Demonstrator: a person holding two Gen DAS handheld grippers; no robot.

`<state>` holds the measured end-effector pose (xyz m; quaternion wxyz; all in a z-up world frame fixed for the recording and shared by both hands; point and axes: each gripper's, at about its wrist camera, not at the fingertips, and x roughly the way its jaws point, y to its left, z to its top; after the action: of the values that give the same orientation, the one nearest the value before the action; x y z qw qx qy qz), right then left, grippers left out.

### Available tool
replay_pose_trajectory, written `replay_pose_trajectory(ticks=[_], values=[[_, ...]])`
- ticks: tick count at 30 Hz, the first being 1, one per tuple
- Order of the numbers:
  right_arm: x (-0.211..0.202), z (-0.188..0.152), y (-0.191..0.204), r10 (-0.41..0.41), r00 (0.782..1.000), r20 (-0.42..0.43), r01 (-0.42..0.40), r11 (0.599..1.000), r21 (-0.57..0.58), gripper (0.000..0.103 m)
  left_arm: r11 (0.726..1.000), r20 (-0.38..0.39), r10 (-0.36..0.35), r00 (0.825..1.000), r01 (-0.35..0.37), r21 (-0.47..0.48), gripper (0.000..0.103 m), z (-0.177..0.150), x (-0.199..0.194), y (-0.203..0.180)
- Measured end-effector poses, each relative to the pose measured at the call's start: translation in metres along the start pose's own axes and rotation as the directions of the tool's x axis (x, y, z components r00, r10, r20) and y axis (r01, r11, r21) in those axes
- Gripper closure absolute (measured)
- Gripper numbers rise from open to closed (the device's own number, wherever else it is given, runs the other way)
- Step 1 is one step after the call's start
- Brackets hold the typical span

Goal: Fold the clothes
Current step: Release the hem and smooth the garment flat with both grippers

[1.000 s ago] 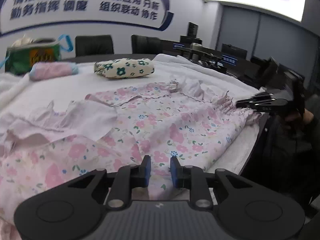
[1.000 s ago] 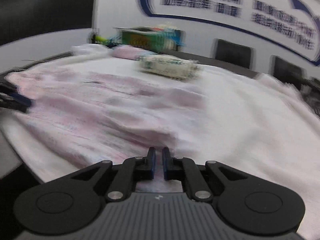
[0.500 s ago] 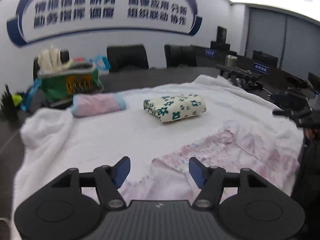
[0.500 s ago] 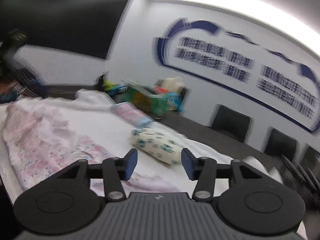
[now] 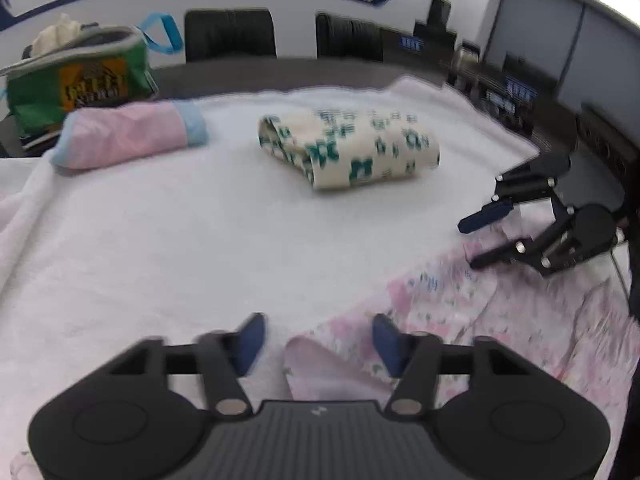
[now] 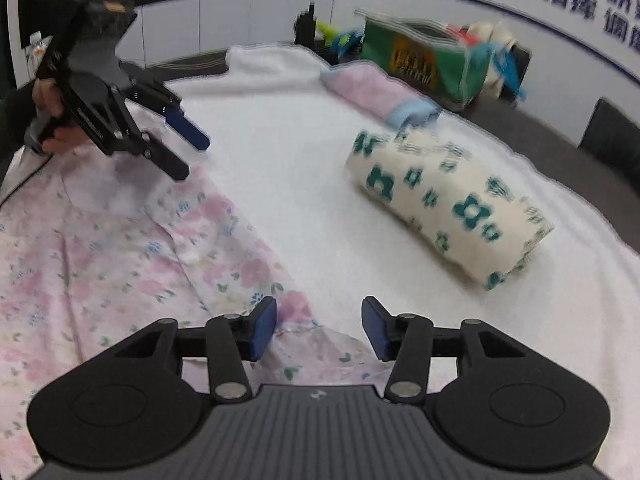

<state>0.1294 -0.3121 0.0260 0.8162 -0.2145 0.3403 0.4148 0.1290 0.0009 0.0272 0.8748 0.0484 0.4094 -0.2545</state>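
A: Pink floral garment lies spread across lower left of right wrist view, on the white towel covering the table. Probably flattened for a fold.

B: Left claw and right claw both gape wide, gripping nothing, each over a garment edge.

A: Green bag, upper left of the left wrist view, holds pale stuff, unidentifiable.

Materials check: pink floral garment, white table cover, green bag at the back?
Pink floral garment: thin woven fabric, probably cotton, matte; it creases sharply and lies flat. White table cover: looks like terry towelling, with a fuzzy nap and thick rolled edges. Green bag: glossy, likely coated woven plastic; blurred, so unsure.
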Motion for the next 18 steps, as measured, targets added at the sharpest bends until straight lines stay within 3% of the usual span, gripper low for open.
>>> replay_pose_trajectory(ticks=[1,2,3,4,8,10,12,14,16,18], values=[[0.005,0.0,0.002,0.003,1.0,-0.012,-0.004,1.0,-0.014,0.068,0.999,-0.006,0.039,0.999,-0.038,0.015,0.087,-0.001,0.001,-0.004],[0.007,0.001,0.006,-0.002,1.0,-0.015,0.002,1.0,-0.031,0.069,0.997,0.005,0.071,0.997,-0.071,0.033,0.091,-0.003,0.0,-0.008],[0.005,0.001,0.012,-0.016,1.0,-0.008,0.015,0.998,-0.053,0.083,0.996,0.018,0.075,0.997,-0.075,0.038,0.1,-0.005,-0.003,-0.01],[0.001,0.001,0.02,-0.039,0.999,0.005,0.039,0.996,-0.079,0.096,0.997,0.033,0.068,0.997,-0.069,0.032,0.103,-0.007,-0.008,-0.011],[-0.03,0.001,0.06,-0.161,0.983,0.083,0.175,0.965,-0.196,0.098,0.991,0.184,0.091,0.979,-0.107,0.079,0.103,-0.025,-0.056,-0.036],[-0.054,-0.004,0.091,-0.242,0.957,0.157,0.276,0.928,-0.25,0.099,0.977,0.274,0.12,0.954,-0.163,0.14,0.103,-0.05,-0.091,-0.059],[-0.081,-0.016,0.128,-0.317,0.922,0.224,0.373,0.881,-0.291,0.099,0.973,0.321,0.109,0.941,-0.167,0.16,0.103,-0.08,-0.117,-0.078],[-0.097,-0.032,0.165,-0.368,0.899,0.239,0.431,0.842,-0.324,0.099,0.977,0.327,0.08,0.942,-0.139,0.16,0.103,-0.116,-0.134,-0.097],[-0.099,-0.05,0.196,-0.395,0.902,0.172,0.431,0.826,-0.363,0.099,0.984,0.303,0.051,0.952,-0.1,0.148,0.103,-0.149,-0.139,-0.109],[-0.101,-0.068,0.217,-0.396,0.911,0.115,0.411,0.843,-0.346,0.099,0.99,0.265,0.057,0.963,-0.089,0.111,0.103,-0.175,-0.136,-0.109]])
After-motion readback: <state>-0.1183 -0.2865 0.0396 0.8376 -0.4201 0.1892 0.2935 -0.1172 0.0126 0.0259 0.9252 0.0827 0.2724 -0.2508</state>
